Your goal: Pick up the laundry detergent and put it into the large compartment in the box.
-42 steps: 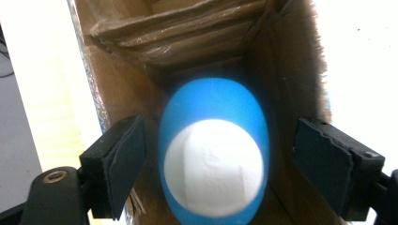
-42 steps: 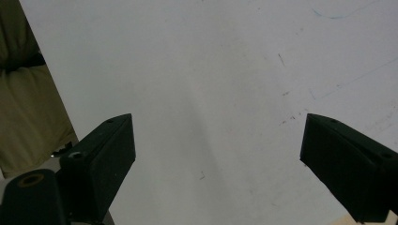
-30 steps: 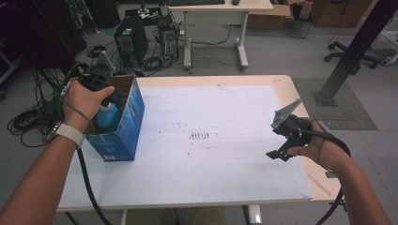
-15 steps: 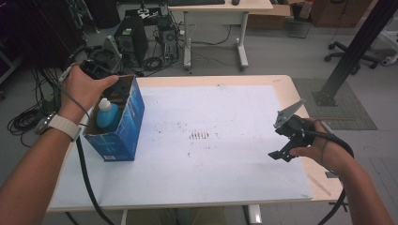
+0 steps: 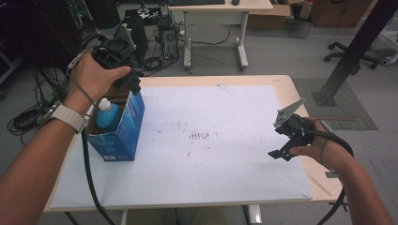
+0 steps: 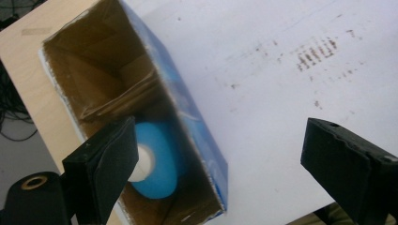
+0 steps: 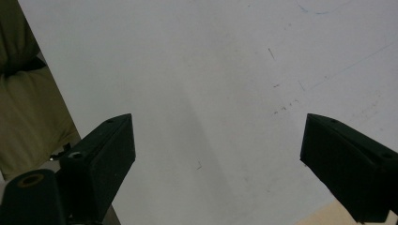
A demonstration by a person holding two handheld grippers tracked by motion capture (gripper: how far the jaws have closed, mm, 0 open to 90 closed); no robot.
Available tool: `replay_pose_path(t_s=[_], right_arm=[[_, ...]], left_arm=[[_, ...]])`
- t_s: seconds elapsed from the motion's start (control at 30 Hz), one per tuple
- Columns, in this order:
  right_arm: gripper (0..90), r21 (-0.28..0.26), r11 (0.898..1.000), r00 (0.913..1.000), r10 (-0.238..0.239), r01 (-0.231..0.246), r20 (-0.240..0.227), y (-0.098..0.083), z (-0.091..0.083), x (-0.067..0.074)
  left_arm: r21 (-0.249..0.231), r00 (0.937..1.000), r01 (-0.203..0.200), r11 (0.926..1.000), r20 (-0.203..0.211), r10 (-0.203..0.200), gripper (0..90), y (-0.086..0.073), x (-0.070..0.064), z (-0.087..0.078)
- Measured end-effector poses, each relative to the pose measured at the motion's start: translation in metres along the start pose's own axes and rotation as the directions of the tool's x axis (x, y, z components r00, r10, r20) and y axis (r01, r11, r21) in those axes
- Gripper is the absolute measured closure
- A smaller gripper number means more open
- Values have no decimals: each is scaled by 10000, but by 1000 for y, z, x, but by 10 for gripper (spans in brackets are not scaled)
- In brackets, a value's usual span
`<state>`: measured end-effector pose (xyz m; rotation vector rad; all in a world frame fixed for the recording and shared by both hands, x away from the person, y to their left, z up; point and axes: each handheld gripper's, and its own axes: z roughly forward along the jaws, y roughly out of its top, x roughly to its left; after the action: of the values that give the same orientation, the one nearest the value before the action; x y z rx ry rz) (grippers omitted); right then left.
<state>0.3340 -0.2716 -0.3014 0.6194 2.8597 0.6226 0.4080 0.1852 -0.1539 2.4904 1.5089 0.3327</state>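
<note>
An open blue cardboard box [image 5: 123, 133] stands upright at the left of the table. Inside it stands a blue bottle [image 5: 107, 117] with a white cap. In the left gripper view I look down into the box [image 6: 199, 136] at the bottle [image 6: 162, 161] in its near corner. My left gripper [image 5: 131, 84] hovers above the box's far rim, open [image 6: 220, 136] with nothing between its jaws. My right gripper [image 5: 280, 141] hangs low over the white sheet near the table's right edge, open [image 7: 218, 126] and empty.
A white sheet [image 5: 211, 108] with faint dark smudges covers most of the wooden table [image 5: 286, 84]. Behind the table are a desk [image 5: 220, 7], computer towers and floor cables [image 5: 28, 117]. A black post [image 5: 356, 51] and an office chair [image 5: 361, 51] stand at the back right.
My left hand has lifted up and back from the box's opening. The bottle stays inside the box. The right hand has not moved.
</note>
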Motion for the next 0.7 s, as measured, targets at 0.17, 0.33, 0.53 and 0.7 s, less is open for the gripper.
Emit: replay_pose_path(t_s=[0.17,0.33,0.53,0.7], right_arm=[[106,27,10000,10000,7,-7,18,0,-1,0],[106,12,10000,10000,5,-5,17,1,-1,0],[106,53,10000,10000,18,-18,20,2,-2,-1],[106,58,10000,10000,50,-50,14,1,-1,-1]], left_arm=[[15,9996,-250,9997,135,250,118,5,-9,-4],[24,9984,-492,9988,292,491,117,11,-16,-7],[-47,9962,-737,9973,457,738,115,16,-22,-9],[-5,9918,-1139,9935,577,1137,122,20,-28,-10]])
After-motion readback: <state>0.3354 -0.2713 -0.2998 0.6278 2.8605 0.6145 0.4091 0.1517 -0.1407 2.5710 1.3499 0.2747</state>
